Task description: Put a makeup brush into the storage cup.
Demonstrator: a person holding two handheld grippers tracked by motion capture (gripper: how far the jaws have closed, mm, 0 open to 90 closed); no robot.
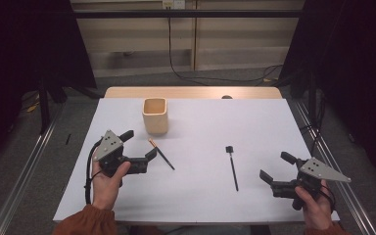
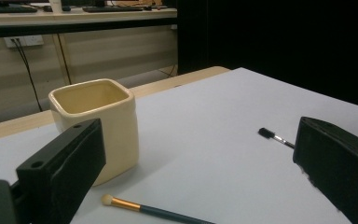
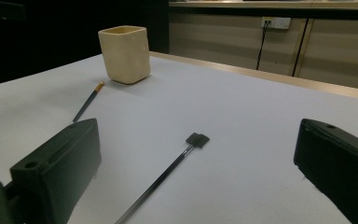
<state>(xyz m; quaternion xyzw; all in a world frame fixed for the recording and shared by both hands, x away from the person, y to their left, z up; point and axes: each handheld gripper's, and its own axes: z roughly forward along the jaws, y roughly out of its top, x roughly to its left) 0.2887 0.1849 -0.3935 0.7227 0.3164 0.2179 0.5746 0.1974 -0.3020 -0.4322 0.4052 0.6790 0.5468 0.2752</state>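
Fingers (image 1: 127, 134) on L gripper (image 1: 138, 144) sitting apart, R gripper (image 1: 275, 166) likewise. Gold-tipped brush (image 1: 161, 153) lying at 3 o'clock of L, cup (image 1: 155, 115) at 12. Risk: thin handle rolling off worktop (image 1: 200, 196) during pinch.

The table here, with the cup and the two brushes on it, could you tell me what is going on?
A person holds a gripper in each hand over the white table. The left gripper, open, hovers beside the gold-banded brush near the cream cup. The right gripper, also open, sits right of the black brush. Both brushes lie flat on the table; neither is gripped, and the cup looks empty.
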